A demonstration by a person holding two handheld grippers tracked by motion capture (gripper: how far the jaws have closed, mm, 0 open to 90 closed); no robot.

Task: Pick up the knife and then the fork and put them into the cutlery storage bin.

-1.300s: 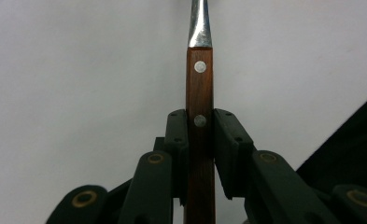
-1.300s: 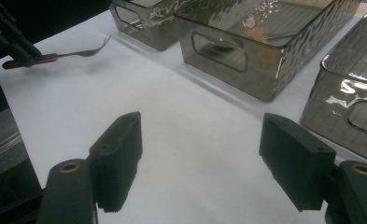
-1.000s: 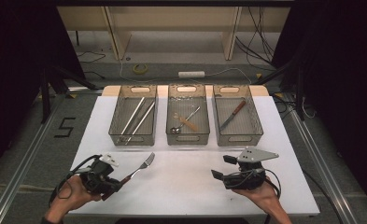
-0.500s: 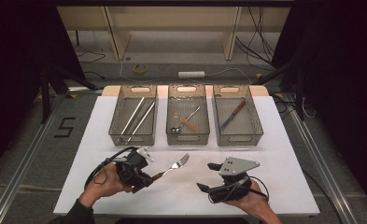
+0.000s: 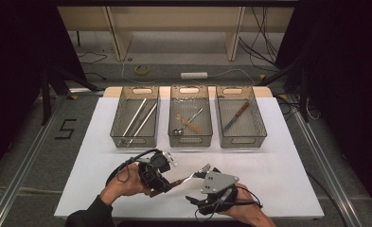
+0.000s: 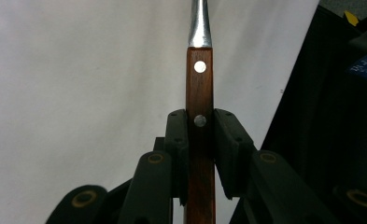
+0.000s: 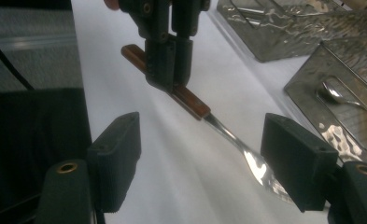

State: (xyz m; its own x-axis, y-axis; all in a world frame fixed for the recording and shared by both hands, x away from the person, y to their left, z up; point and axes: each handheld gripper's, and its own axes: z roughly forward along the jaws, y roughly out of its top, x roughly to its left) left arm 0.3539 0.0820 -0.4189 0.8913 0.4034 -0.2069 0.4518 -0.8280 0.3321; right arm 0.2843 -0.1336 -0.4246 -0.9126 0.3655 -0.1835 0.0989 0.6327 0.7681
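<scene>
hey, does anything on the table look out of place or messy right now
Nothing stands out. The three mesh trays sit in a straight row with cutlery lying inside them. The left gripper holds the fork by its wooden handle, its head between the open jaws of the right gripper.

The high view is evenly lit from above: the white worktop (image 5: 278, 165) is bright, while the surroundings at 3 and 9 o'clock fall into darkness. Shadows are soft and faint. In the right gripper view, the wire baskets (image 7: 312, 28) at 1 o'clock glitter with glare and the fork (image 7: 246, 154) tip blurs. The left gripper view is sharp, its worktop greyish.
</scene>
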